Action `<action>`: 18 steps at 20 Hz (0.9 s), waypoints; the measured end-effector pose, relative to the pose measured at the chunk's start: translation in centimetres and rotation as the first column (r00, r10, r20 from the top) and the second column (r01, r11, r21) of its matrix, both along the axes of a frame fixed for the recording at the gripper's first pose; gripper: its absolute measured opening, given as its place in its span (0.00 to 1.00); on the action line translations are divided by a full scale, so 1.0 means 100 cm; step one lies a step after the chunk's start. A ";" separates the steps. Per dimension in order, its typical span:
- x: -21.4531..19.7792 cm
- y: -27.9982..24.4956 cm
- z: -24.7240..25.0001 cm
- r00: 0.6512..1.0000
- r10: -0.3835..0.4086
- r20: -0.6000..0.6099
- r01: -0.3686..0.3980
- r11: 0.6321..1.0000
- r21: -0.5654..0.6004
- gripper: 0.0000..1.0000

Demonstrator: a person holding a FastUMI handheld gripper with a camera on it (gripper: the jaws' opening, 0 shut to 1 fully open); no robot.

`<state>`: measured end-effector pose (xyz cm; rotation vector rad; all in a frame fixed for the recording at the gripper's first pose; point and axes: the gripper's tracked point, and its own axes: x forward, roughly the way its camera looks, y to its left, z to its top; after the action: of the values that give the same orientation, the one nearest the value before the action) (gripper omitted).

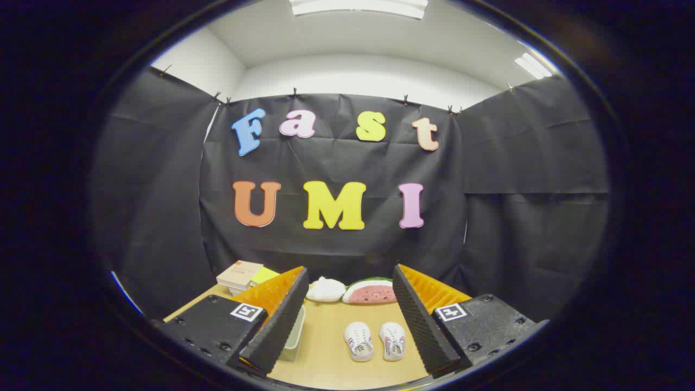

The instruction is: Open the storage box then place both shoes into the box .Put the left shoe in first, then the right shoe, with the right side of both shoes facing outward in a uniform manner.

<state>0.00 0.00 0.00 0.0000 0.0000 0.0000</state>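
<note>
The gripper (350, 320) hangs above the wooden table (326, 358) with its fingers spread wide, holding nothing. Between them, two small white shoes (374, 341) lie side by side, toes pointing away. A pale storage box (293, 339) sits beside the left finger. Beyond lie a white plush toy (326, 289), a watermelon-slice cushion (371, 291) and stacked books (241, 275).

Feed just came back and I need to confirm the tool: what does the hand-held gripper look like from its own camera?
The hand-held gripper has two wedge-shaped fingers with ridged inner faces, each rising from a flat block body with visible screws. A square black-and-white marker tag sits on top of each block.
</note>
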 end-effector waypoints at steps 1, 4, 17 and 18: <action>0.001 0.000 0.000 1.000 -0.005 -0.004 0.005 1.000 0.004 1.00; -0.010 0.008 0.018 0.999 0.021 0.050 -0.023 0.999 0.033 1.00; 0.001 0.019 0.015 1.000 0.013 0.025 -0.012 1.000 -0.015 1.00; 0.004 0.017 0.012 1.000 0.008 0.019 -0.008 1.000 -0.009 1.00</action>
<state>0.36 1.65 1.19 -0.0092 -0.0190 0.0076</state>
